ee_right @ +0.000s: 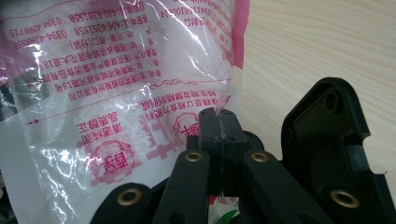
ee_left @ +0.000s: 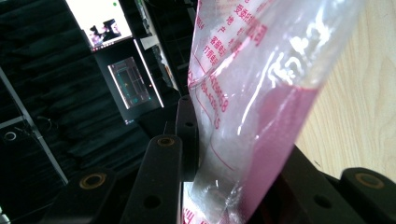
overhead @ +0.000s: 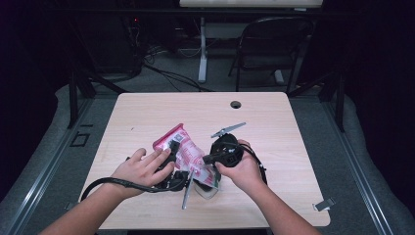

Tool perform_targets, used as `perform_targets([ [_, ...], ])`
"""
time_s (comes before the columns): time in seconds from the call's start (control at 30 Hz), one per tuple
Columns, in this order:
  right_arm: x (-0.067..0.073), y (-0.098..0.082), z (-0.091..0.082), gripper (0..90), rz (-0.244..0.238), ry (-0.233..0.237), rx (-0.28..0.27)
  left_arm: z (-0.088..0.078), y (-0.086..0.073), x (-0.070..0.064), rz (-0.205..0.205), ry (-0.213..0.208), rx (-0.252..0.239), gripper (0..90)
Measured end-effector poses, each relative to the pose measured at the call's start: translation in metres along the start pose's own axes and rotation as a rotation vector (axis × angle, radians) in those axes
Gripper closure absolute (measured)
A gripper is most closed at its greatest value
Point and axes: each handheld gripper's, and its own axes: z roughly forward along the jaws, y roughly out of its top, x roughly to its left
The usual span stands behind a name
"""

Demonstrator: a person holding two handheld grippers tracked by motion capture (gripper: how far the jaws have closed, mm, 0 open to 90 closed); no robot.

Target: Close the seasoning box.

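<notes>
A plastic bag (overhead: 183, 147), printed in pink and red with a clear part, holds something white and is lifted a little off the wooden table (overhead: 274, 122). My left gripper (overhead: 172, 151) grips it from the left. In the left gripper view the bag (ee_left: 261, 93) runs up between the two black jaws of that gripper (ee_left: 238, 158), and both touch it. My right gripper (overhead: 205, 159) comes in from the right. In the right gripper view its jaws (ee_right: 218, 119) are pinched together on the bag's (ee_right: 116, 84) edge seam.
A round cable hole (overhead: 236, 104) lies near the table's far edge. A small grey clip (overhead: 324, 204) sits at the front right corner. Behind the table stand a dark chair (overhead: 274, 44) and a white desk leg (overhead: 202, 49). Lit screens (ee_left: 100, 21) glow off to the side.
</notes>
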Motion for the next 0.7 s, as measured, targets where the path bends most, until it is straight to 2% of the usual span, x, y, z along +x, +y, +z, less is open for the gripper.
perform_targets([
  [0.47, -0.0001, -0.0008, -0.0013, 90.0, 0.001, 0.001, -0.009, -0.0013, 0.001, 0.0028, 0.015, 0.013, -0.006, 77.3],
  [0.53, -0.0001, -0.001, -0.0011, 90.0, 0.002, 0.002, -0.011, -0.0013, 0.0008, 0.0021, 0.003, 0.004, -0.003, 77.3],
  [0.57, -0.0003, -0.0009, -0.0012, 90.0, 0.002, 0.004, -0.01, -0.0015, 0.001, 0.003, 0.017, 0.021, -0.006, 77.3],
  [0.6, -0.0004, -0.001, -0.0012, 90.0, 0.003, 0.004, -0.01, -0.0014, 0.0007, 0.0019, 0.005, 0.02, -0.008, 77.3],
  [0.63, -0.0005, -0.001, -0.0012, 90.0, 0.003, 0.005, -0.01, -0.0017, 0.0008, 0.0026, 0.014, 0.022, -0.006, 77.3],
  [0.67, -0.0006, -0.0011, -0.0011, 90.0, 0.005, 0.006, -0.01, -0.0019, 0.001, 0.0036, 0.018, 0.012, -0.005, 77.3],
  [0.7, -0.0006, -0.0012, -0.001, 90.0, 0.006, 0.004, -0.011, -0.0018, 0.0006, 0.0024, 0.0, -0.002, -0.002, 77.4],
])
